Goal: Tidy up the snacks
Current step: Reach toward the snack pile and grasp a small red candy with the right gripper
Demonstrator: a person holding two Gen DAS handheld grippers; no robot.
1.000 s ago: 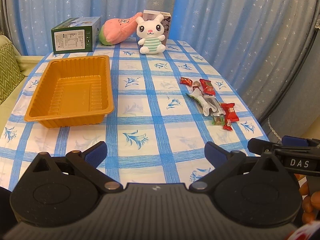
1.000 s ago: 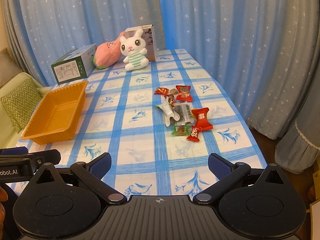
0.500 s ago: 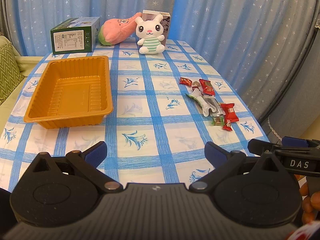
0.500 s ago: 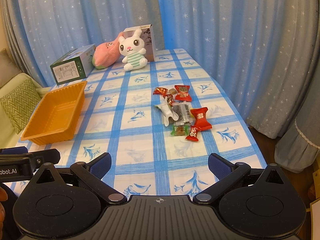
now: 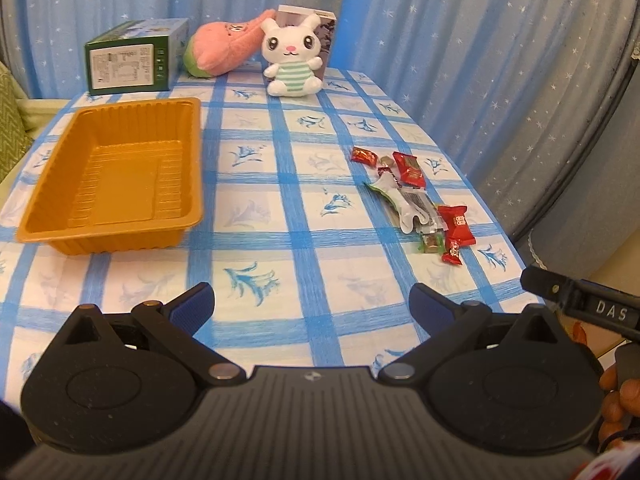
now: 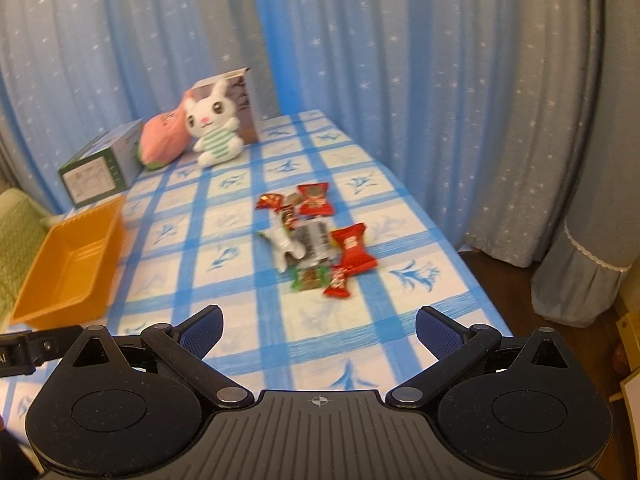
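- Snacks [image 5: 416,204] lie in a loose heap on the right half of the tabletop [image 5: 288,216], well apart from the tray: crinkly red foil wrappers twisted at both ends, one pale glossy sachet, a clear packet printed with dark bars, and a small green-edged sweet.
- The biggest red wrapper [image 6: 353,249] sits at the heap's right edge, touching a smaller red one [image 6: 337,282] just below it.
- The orange tray [image 5: 116,176] is thin moulded plastic, rectangular with rounded corners and ribbed walls and floor; it stands on the left of the tabletop with nothing inside.
- A checked cloth, blue bands over white squares with blue flower prints, covers the tabletop.
- At the far end a fuzzy white rabbit toy [image 5: 294,60] in a green-striped top leans against an upright carton [image 5: 326,28]; a pink plush [image 5: 224,50] and a green box [image 5: 134,60] lie to its left.
- The left gripper [image 5: 312,304] hovers over the near edge, its blue-padded fingers wide apart and holding nothing.
- The right gripper [image 6: 319,328] faces the heap, its fingers also spread and bare.
- Star-dotted blue curtains [image 6: 420,60] hang behind.
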